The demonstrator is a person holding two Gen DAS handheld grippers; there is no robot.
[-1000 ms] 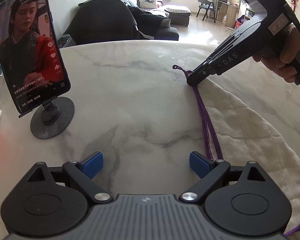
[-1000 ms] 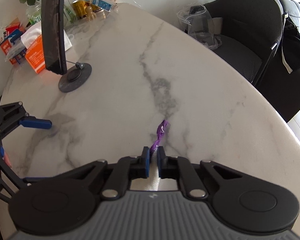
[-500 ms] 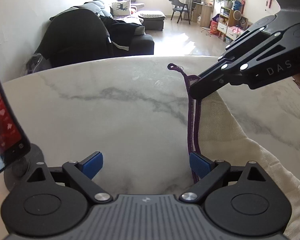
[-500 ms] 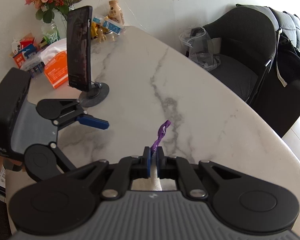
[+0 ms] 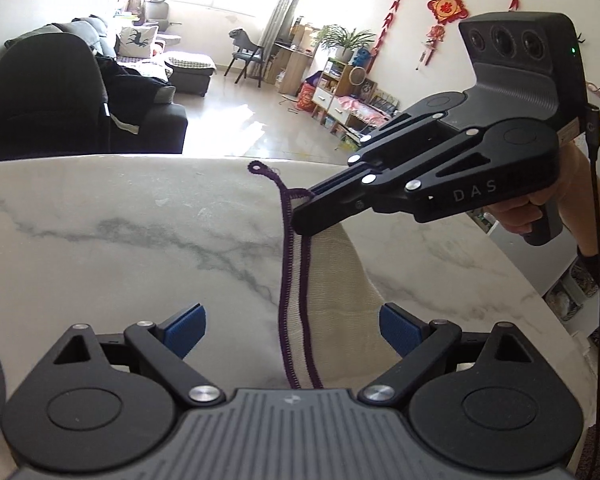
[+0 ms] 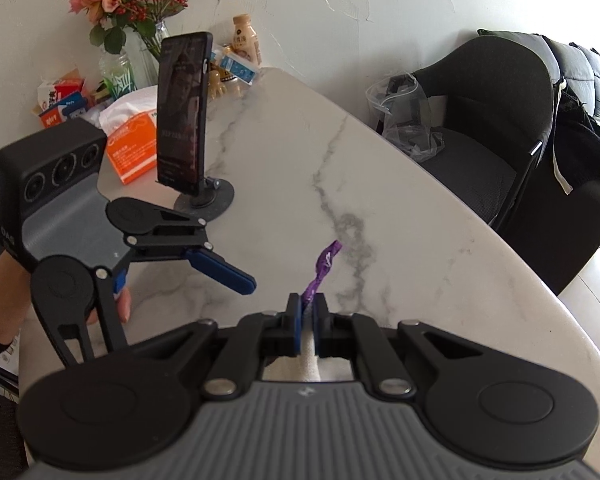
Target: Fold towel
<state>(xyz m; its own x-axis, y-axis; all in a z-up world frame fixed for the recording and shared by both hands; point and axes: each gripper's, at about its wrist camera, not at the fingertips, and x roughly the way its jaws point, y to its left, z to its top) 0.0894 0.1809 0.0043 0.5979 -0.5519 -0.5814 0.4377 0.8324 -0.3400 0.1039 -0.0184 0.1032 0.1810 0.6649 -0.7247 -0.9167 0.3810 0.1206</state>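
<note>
A white marble table (image 5: 120,240) with grey veins stands in a bright living room, with a dark armchair (image 6: 496,120) at its far edge.

The right gripper (image 6: 308,312) has its blue pads pressed tight together on a corner of the towel (image 5: 332,280), the purple trim (image 6: 324,266) sticking out past the fingertips and the cream cloth bunched behind them. In the left wrist view this corner is lifted clear of the table, and the cloth hangs down from it in a narrow sloping fold toward the near edge of the table, its two purple-stitched borders running side by side. A small purple loop (image 5: 256,168) rises above the pinch point.

The left gripper (image 5: 292,330) stands wide open with nothing pressed between its blue pads (image 5: 186,330). The hanging fold of the towel sits in the gap between them, nearer the right-hand pad, touching neither as far as can be told. In the right wrist view it hovers above the marble to the left of the pinched corner, a hand (image 6: 4,288) behind it.

Further out, a phone (image 6: 184,112) stands upright on a round black stand (image 6: 216,196). Behind it lie an orange tissue box (image 6: 134,148), a vase of flowers (image 6: 128,4) and a small bottle (image 6: 246,42) against the wall.
</note>
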